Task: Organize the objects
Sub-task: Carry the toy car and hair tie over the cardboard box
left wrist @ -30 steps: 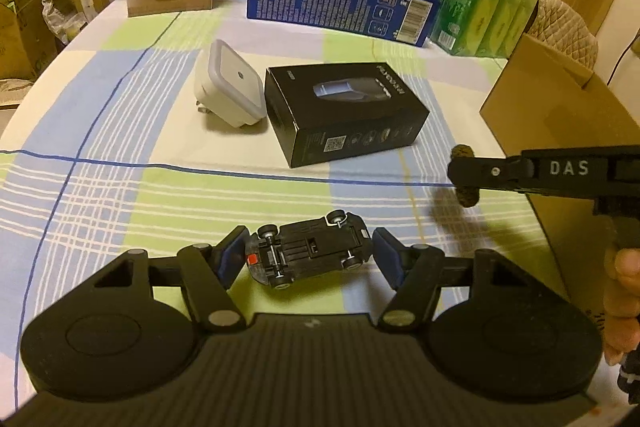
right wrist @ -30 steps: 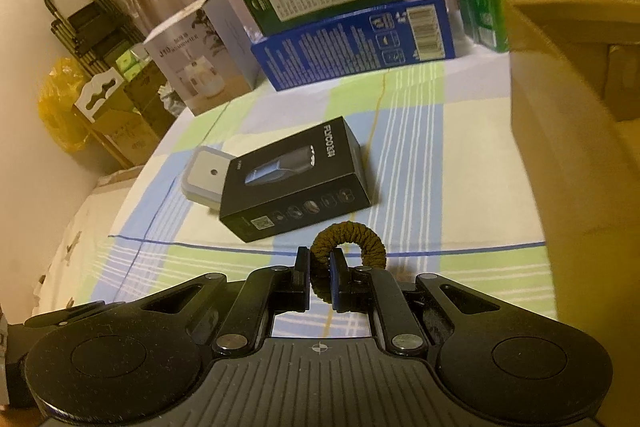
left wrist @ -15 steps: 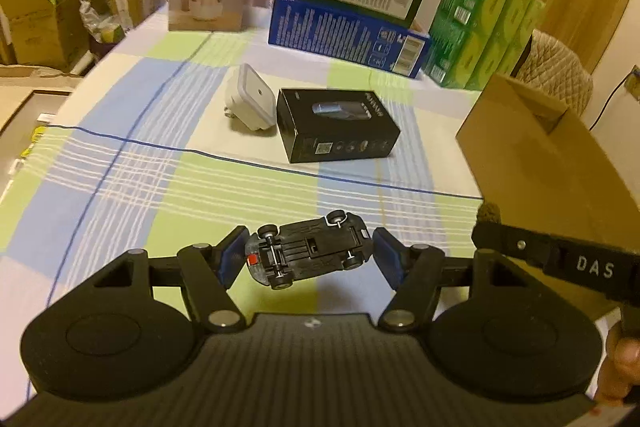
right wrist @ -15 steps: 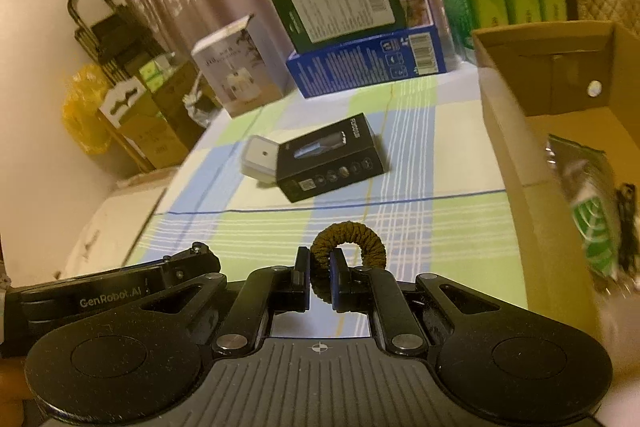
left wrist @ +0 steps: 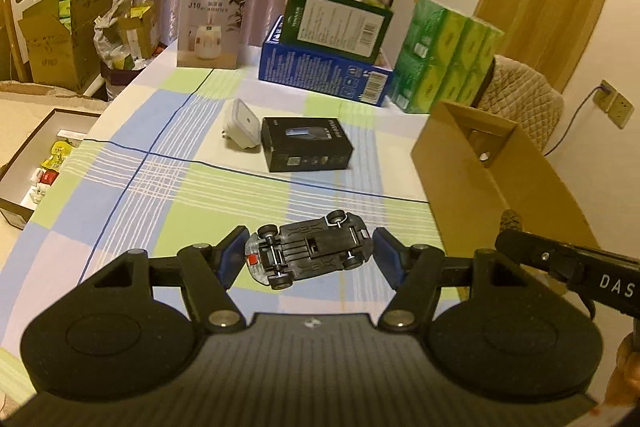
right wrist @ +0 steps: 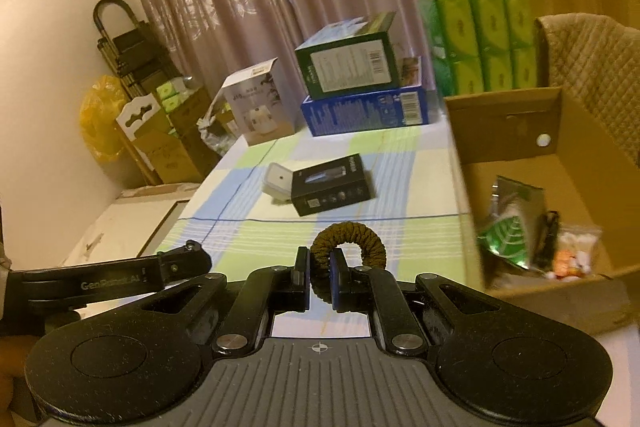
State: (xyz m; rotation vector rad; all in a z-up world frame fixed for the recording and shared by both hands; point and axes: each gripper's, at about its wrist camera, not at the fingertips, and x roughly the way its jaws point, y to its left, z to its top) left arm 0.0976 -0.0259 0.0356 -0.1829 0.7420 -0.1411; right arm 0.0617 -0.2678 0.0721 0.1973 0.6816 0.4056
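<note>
My left gripper (left wrist: 310,253) is shut on a dark toy car (left wrist: 308,251), held end to end with its underside and wheels toward the camera, high above the checked tablecloth. My right gripper (right wrist: 320,277) is shut on a brown braided loop (right wrist: 352,241), which also shows in the left wrist view (left wrist: 511,219) beside the open cardboard box (left wrist: 460,155). The right wrist view shows the box (right wrist: 516,125) to the right, holding a green packet (right wrist: 508,231) and small items. A black product box (left wrist: 306,145) and a white plug adapter (left wrist: 240,123) lie mid-table.
At the table's far edge stand a humidifier box (left wrist: 212,23), a green box on a blue box (left wrist: 324,67) and a stack of green tissue packs (left wrist: 444,59). A padded chair (left wrist: 520,99) is behind the cardboard box. An open tray of small items (left wrist: 36,163) sits lower left.
Both grippers have risen and pulled back from the table, so it looks farther away. The right gripper has moved toward the cardboard box, whose inside now shows. Both grips are unchanged.
</note>
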